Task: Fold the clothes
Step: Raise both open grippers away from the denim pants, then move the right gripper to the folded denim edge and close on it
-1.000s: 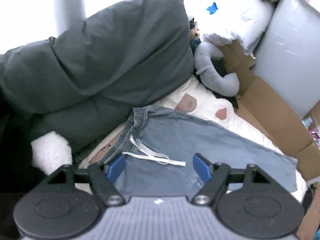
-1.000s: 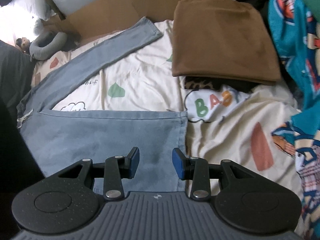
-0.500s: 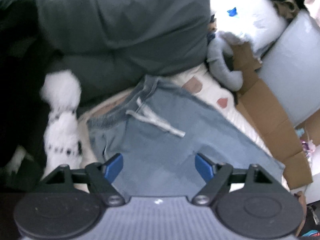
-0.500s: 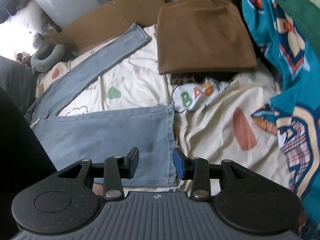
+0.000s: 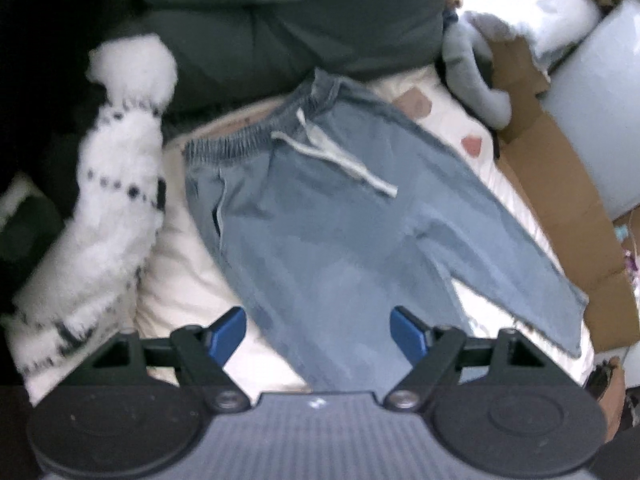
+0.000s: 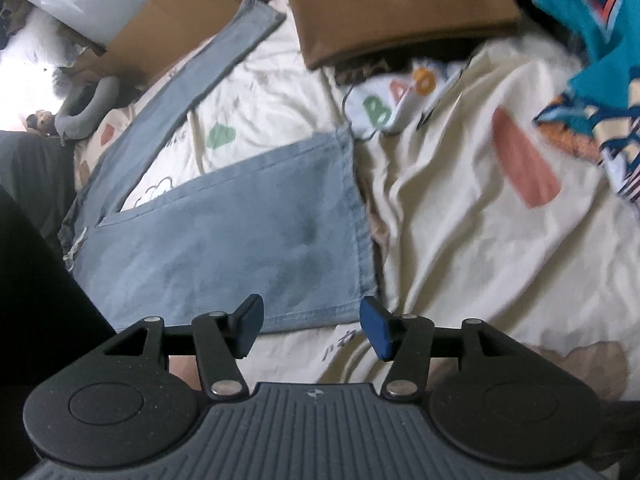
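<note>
Light blue denim trousers lie spread on a cream printed bedsheet, waistband with white drawstring toward the dark pillows, legs apart. In the left wrist view my left gripper is open above the near leg, nothing between its blue pads. In the right wrist view my right gripper is open just short of the hem corner of the near trouser leg. The far leg runs up toward the cardboard.
A folded brown garment lies at the far side, a teal patterned cloth to the right. Dark grey pillows, a white fluffy item, a grey neck pillow and cardboard border the trousers.
The left gripper pulled back and up, so the whole waistband and both legs show. The right gripper's fingers spread wider and it drew back to the near leg's hem.
</note>
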Available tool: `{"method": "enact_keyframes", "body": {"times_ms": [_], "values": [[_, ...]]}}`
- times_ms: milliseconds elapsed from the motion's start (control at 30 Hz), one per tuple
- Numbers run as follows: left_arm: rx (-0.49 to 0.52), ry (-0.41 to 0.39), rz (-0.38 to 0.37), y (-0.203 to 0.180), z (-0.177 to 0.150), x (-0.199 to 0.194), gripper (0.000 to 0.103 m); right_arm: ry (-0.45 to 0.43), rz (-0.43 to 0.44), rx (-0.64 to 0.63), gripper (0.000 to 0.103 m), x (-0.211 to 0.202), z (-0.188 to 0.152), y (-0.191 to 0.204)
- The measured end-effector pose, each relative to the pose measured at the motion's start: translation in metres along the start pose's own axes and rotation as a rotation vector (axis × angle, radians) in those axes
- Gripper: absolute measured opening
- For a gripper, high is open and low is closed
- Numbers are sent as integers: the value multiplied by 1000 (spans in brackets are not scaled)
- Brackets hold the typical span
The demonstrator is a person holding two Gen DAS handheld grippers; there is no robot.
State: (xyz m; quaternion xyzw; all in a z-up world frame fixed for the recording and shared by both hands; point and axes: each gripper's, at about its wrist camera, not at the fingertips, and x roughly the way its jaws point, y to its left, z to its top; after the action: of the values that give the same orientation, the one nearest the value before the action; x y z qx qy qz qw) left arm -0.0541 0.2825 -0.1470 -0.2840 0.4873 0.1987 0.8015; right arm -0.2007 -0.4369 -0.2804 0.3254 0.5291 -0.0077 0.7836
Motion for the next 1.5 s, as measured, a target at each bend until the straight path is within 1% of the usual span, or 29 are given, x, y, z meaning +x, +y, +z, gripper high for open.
{"method": "enact_keyframes", "body": {"times_ms": [100,300,400,600,767,900,967,1100,1267,1367,1500], "values": [[24,33,13,1,-12,17,81,15,0,0,60,16,0,-2],[59,90,65,4,-29,43,81,19,4,45,60,46,2,-11],[75,115,84,5,-36,54,81,16,10,87,60,60,4,-17],[73,152,98,7,-38,72,81,30,35,136,60,83,6,-23],[26,179,106,10,-43,87,81,47,35,178,60,100,7,-31],[-2,201,103,11,-47,95,81,32,56,247,60,104,7,-42],[-33,214,100,16,-48,98,81,25,64,276,60,105,7,-46],[-81,219,104,24,-50,99,81,6,56,311,60,100,10,-52],[-78,235,104,29,-52,104,81,13,31,312,60,92,10,-58],[-91,247,102,31,-55,106,81,9,38,347,60,87,6,-66],[-84,259,104,31,-59,108,81,37,23,346,60,92,0,-69]]}}
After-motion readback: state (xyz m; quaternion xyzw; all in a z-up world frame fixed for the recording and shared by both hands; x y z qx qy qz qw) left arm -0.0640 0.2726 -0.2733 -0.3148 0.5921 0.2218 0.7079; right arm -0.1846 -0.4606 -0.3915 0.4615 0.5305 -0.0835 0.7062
